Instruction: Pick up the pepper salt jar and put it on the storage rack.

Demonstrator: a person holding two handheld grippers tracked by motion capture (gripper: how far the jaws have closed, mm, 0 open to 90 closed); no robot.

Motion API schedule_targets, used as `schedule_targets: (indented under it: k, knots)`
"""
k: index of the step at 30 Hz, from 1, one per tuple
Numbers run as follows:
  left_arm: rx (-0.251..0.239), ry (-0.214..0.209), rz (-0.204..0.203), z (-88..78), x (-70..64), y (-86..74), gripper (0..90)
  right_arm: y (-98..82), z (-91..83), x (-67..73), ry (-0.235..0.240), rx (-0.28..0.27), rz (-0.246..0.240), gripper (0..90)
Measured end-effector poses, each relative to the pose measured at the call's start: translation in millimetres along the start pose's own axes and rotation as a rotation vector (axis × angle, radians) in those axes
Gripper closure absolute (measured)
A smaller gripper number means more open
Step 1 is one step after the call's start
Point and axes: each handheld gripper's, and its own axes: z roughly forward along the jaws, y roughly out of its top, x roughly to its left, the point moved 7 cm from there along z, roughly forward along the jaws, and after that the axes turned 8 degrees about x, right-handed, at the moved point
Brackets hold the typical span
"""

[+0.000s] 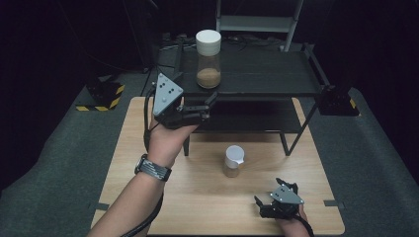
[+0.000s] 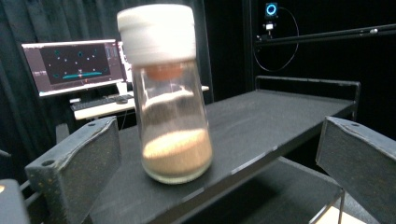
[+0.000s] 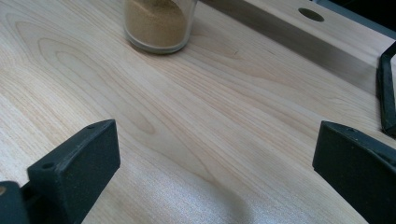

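**Left tongs open before tall jar on shelf; right tongs idle, open, on table**

Left gripper [image 1: 210, 101]: jaws spread wide, nothing between them, raised to the front edge of the black shelf [image 1: 276, 74]. In the left gripper view, jaws standing on either side of the tall jar [image 2: 168, 107], short of contact, the jar near but not yet enclosed. Right gripper [image 1: 264, 201]: low at the near right of the wooden table [image 1: 148, 148], jaws likewise apart and empty, pointed across bare wood toward the small jar [image 3: 159, 23].

Tall jar: upright near the left front corner of the shelf top, clear wall, wide white screw cap [image 2: 156, 32], brown powder filling only the bottom portion. Small jar [image 1: 233, 160]: upright mid-table, white lid, similar brown contents, well apart from both grippers.

Handling, as judged: wall looks like glass or hard clear plastic, so rigid, smooth and liable to slip; breakable if dropped from shelf height. Mostly empty, hence probably light, with weight sitting low. Tall and narrow, so easily tipped by a glancing jaw.

Recommended hold: across the straight body at mid-height, above the powder line and below the cap, jaws square to the wall. Cap wider than the neck, offering a stop against downward slip. Firm, not crushing, pressure advised.
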Motion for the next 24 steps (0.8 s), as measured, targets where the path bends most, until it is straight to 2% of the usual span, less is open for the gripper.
schedule_targets:
  k: [9, 11, 24]
  knots:
    - [0.028, -0.008, 0.006, -7.0, -3.7, -30.8, 0.4, 0.0, 0.0, 0.3, -0.002, 0.000, -0.001, 0.0]
    - [0.029, -0.010, 0.008, -7.7, -3.4, -33.0, 0.4, 0.1, 0.0, 0.4, -0.003, 0.001, -0.002, 0.0]
    - [0.087, -0.031, -0.016, -12.6, -0.5, -76.9, 0.4, 0.3, 0.0, 1.0, -0.005, 0.003, -0.002, 0.0]
